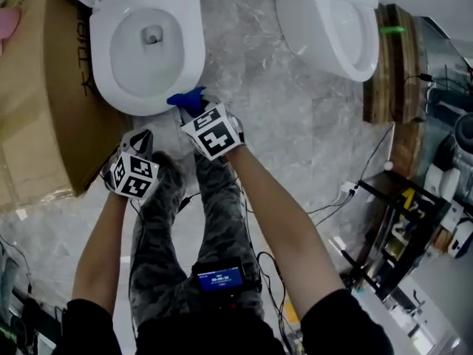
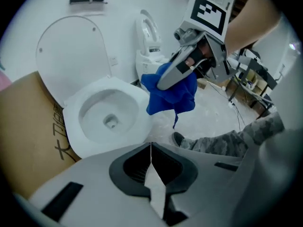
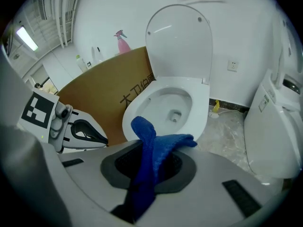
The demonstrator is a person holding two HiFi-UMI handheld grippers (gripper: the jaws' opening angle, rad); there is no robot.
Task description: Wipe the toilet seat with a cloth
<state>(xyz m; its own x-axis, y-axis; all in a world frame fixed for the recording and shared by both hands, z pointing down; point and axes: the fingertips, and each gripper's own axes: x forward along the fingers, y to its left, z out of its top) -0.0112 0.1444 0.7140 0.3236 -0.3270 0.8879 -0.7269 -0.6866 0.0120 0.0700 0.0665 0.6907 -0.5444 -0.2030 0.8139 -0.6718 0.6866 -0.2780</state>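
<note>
The right gripper (image 1: 198, 113) has its fingers clenched on the blue cloth (image 3: 154, 148), near the toilet seat's (image 1: 194, 58) front edge; the left gripper's (image 2: 151, 174) fingers are pressed together, empty. Lay the cloth flat on the seat (not bunched) and sweep steadily.

Seen from above, an open white ceramic toilet (image 1: 191, 46) sits at upper left, with a tall brown cardboard box (image 1: 37, 87) just beside it at the left edge. A second white toilet (image 1: 332, 28) stands at upper right. A blue cloth (image 1: 191, 100), clamped in the right gripper (image 1: 198, 113), lies just below the first toilet's front rim. The left gripper (image 1: 140, 139) is lower left of it.
</note>
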